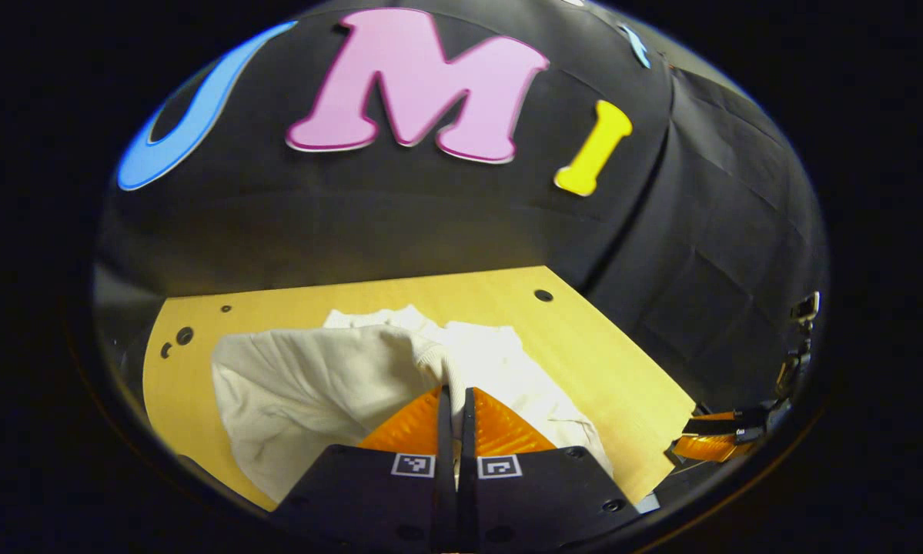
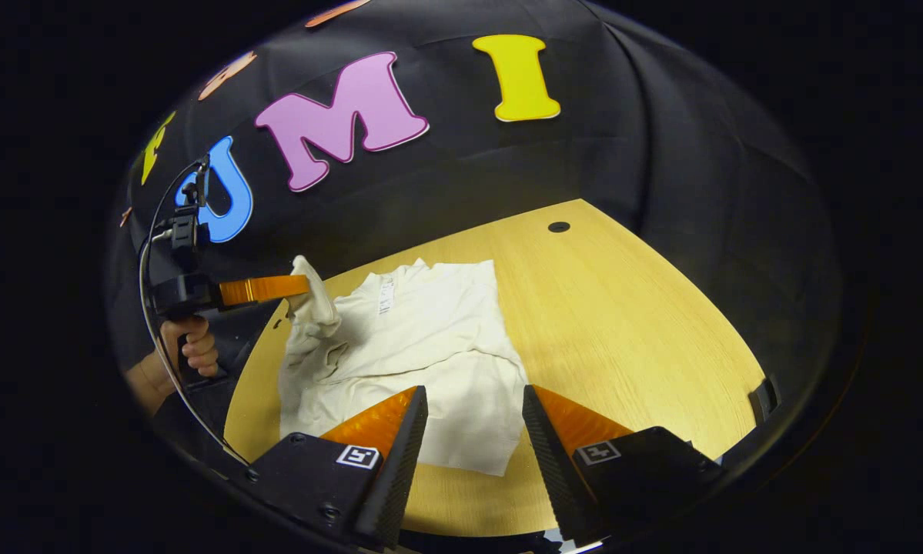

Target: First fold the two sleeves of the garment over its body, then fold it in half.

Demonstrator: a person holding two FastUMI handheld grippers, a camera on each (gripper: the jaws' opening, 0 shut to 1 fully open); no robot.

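Left gripper view: my left claw [image 1: 456, 394] is pinched tight on a sleeve [image 1: 423, 358] of the cream cotton garment [image 1: 299, 392], lifted off the light wooden tabletop [image 1: 600, 362]. Right gripper view: my right claw [image 2: 475, 400] gapes wide at 6 o'clock; garment at centre.

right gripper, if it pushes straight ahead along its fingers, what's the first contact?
Most likely the garment. The right gripper is open, and the near hem of the cream cloth lies directly between and ahead of its fingers on the wooden table. Height above the cloth is unclear, so it might skim over before touching.
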